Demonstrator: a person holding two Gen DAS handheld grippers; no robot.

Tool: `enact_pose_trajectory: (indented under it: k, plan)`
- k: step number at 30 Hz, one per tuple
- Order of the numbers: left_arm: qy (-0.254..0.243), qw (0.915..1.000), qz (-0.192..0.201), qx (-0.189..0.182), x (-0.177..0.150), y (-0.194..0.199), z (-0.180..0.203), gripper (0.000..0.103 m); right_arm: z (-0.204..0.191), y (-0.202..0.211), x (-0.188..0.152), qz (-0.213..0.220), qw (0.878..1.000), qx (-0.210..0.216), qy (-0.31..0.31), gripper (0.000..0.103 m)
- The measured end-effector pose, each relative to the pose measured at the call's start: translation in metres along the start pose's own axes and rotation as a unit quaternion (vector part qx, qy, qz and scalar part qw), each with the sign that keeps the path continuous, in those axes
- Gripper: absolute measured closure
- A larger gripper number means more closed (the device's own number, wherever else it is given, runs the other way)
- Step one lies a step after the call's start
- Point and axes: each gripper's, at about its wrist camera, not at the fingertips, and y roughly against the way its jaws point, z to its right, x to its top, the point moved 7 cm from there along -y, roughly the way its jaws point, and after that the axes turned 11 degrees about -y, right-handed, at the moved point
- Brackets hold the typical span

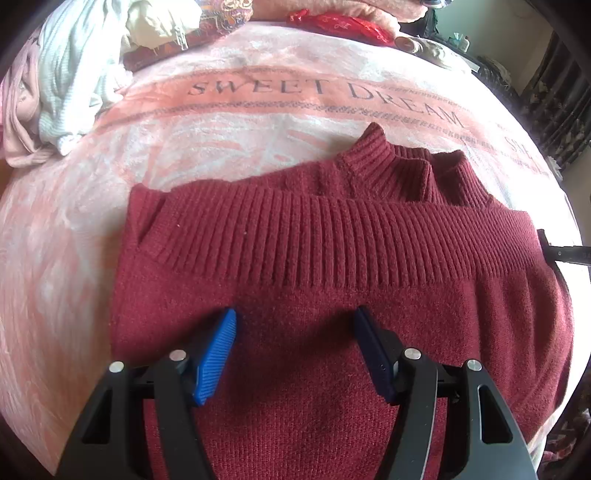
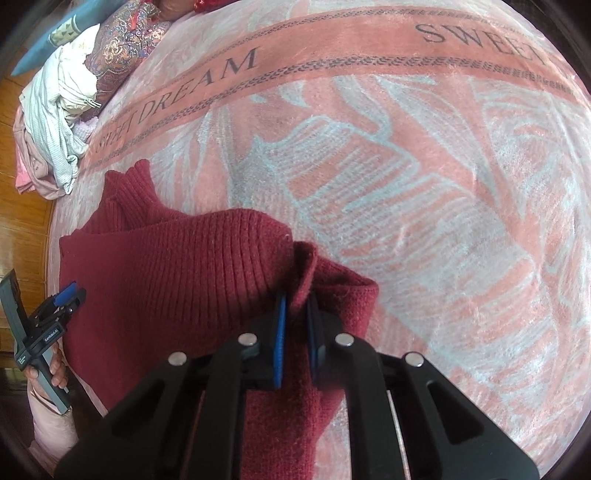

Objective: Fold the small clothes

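Note:
A dark red knit sweater (image 1: 332,258) lies folded on the pink blanket (image 1: 221,122), its ribbed hem laid up near the collar (image 1: 373,155). My left gripper (image 1: 295,321) is open just above the sweater's near part, with nothing between its jaws. My right gripper (image 2: 295,310) is shut on a raised fold at the sweater's (image 2: 177,288) right edge. The left gripper also shows at the far left of the right wrist view (image 2: 68,293), open beside the sweater's left edge. The right gripper's tip shows at the right edge of the left wrist view (image 1: 554,251).
A heap of white and pink clothes (image 1: 70,81) lies at the blanket's far left corner, next to a patterned cushion (image 2: 125,44). A red cloth (image 1: 340,24) lies at the far edge. Wooden floor (image 2: 29,221) shows beyond the bed's left side.

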Motion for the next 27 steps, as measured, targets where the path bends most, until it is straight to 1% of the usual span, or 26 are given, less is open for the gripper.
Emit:
enact_pose_trajectory:
  k: [2,4,5,6,7,10,12,14,17,18,20,21,25,27]
  plan:
    - [-0.002,1.0,-0.002,0.003,0.0,0.001,0.0,0.036,-0.001,0.002,-0.001,0.003,1.0,-0.005,0.003,0.093]
    - [-0.003,1.0,-0.002,0.007,0.0,0.003,0.002,0.036,-0.005,0.007,-0.002,0.011,1.0,-0.006,0.01,0.086]
    - [-0.002,1.0,-0.002,0.008,0.0,0.005,0.003,0.036,-0.006,0.012,-0.002,0.016,1.0,-0.006,0.012,0.068]
    - [-0.002,1.0,-0.001,0.008,-0.001,0.007,0.004,0.036,-0.007,0.018,-0.004,0.021,1.0,-0.002,0.011,0.048]
    - [-0.001,1.0,0.0,0.005,-0.002,0.01,0.006,0.036,-0.008,0.027,-0.007,0.03,0.999,0.007,0.009,0.041]
    - [-0.006,0.9999,0.009,0.001,-0.003,0.02,0.015,0.036,-0.008,0.048,-0.025,0.047,0.999,0.014,0.025,0.039]
    - [-0.01,0.9998,0.016,-0.005,-0.002,0.026,0.022,0.036,0.0,0.056,-0.039,0.047,0.999,0.011,0.022,0.034]
    - [-0.015,0.9996,0.022,-0.007,-0.001,0.031,0.028,0.036,0.012,0.06,-0.056,0.038,0.999,0.016,0.014,0.032]
    - [-0.021,0.9994,0.028,-0.008,-0.001,0.035,0.035,0.036,0.025,0.056,-0.082,0.01,0.999,0.045,-0.004,0.03]
    - [-0.022,0.9993,0.028,-0.01,-0.001,0.036,0.037,0.036,0.029,0.054,-0.091,0.001,0.999,0.047,-0.008,0.03]
    - [-0.023,0.9993,0.027,-0.008,-0.002,0.037,0.04,0.036,0.038,0.046,-0.108,-0.013,0.999,0.032,-0.008,0.03]
    - [-0.025,0.9993,0.028,-0.006,-0.002,0.037,0.041,0.036,0.041,0.043,-0.115,-0.019,0.999,0.03,-0.007,0.03]
    - [-0.027,0.9993,0.024,-0.006,-0.003,0.033,0.045,0.036,0.042,0.033,-0.129,-0.03,0.998,0.045,-0.014,0.03]
    - [-0.027,0.9994,0.02,-0.005,-0.005,0.029,0.046,0.036,0.042,0.028,-0.13,-0.031,0.998,0.046,-0.016,0.027]
